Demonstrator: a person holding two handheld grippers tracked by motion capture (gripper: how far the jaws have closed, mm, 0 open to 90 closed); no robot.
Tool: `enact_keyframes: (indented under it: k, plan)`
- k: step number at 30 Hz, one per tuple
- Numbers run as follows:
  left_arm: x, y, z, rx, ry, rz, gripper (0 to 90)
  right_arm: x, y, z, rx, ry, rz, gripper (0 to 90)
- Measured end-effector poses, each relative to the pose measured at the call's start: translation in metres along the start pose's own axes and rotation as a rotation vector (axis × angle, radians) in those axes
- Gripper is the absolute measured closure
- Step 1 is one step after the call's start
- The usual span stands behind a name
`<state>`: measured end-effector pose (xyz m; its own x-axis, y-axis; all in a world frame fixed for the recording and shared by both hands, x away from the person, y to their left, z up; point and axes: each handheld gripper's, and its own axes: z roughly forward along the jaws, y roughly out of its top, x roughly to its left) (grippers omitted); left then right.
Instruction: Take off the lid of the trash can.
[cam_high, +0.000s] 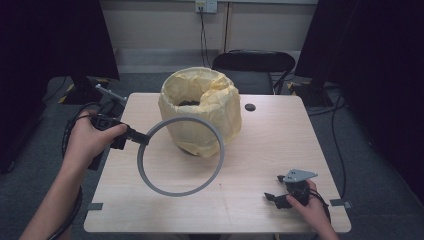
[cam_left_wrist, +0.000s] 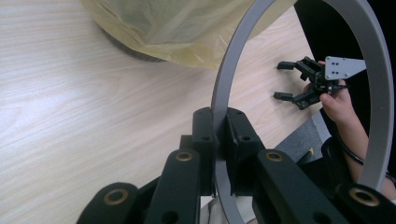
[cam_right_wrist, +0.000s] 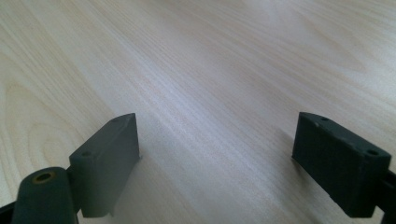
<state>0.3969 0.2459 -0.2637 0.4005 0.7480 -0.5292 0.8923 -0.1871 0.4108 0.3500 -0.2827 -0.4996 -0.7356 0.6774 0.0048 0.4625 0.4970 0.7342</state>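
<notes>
My left hand-held gripper (cam_high: 141, 138) is pinched on the grey ring (cam_high: 181, 156), gripping its rim at the left edge; in the left gripper view the two black jaws are pressed against either side of the band (cam_left_wrist: 223, 98). I hold the ring up off the table (cam_high: 270, 150), tilted, in front of the bin lined with a yellow bag (cam_high: 200, 110), which stands at the middle of the table's far half. The bag's upper edge is already folded over the rim and hangs down the outside of the bin, loose and crumpled.

So the pick-up of the ring is done, and the bag looks draped. What I judge to be left is carrying the ring over the top of the bin and pushing it down around the folded bag to clamp it. The ring is not yet over the opening; it hangs lower and nearer to me than the rim, though from the high view I cannot tell for sure whether its far edge touches the bag.

My right hand-held gripper (cam_high: 272, 197) rests near the table's right front corner, jaws spread wide, holding nothing, well apart from the bin.
</notes>
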Motion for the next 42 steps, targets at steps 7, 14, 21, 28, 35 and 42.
enact_keyframes:
  k: [7, 14, 21, 28, 35, 42]
  plan:
    - [-0.001, -0.008, 0.007, 0.02, -0.003, 0.027, 83.4, 0.0, 0.0, 0.0, 0.0, 0.0, -0.001, 13.8]
    - [0.007, -0.014, 0.018, 0.043, -0.003, 0.025, 83.4, 0.0, 0.0, 0.0, 0.002, 0.001, 0.001, 13.8]
    - [0.012, -0.022, 0.03, 0.058, -0.015, 0.029, 83.4, 0.0, 0.0, 0.0, 0.002, 0.001, 0.001, 13.8]
    - [0.021, -0.028, 0.042, 0.079, -0.006, 0.018, 83.4, 0.0, 0.0, 0.0, 0.002, 0.0, 0.002, 13.8]
    - [0.031, -0.034, 0.058, 0.093, -0.009, 0.003, 83.4, 0.0, 0.0, 0.0, 0.002, 0.0, 0.002, 13.7]
    - [0.038, -0.038, 0.072, 0.116, -0.005, -0.002, 83.4, 0.0, 0.0, 0.0, 0.002, 0.0, 0.001, 13.7]
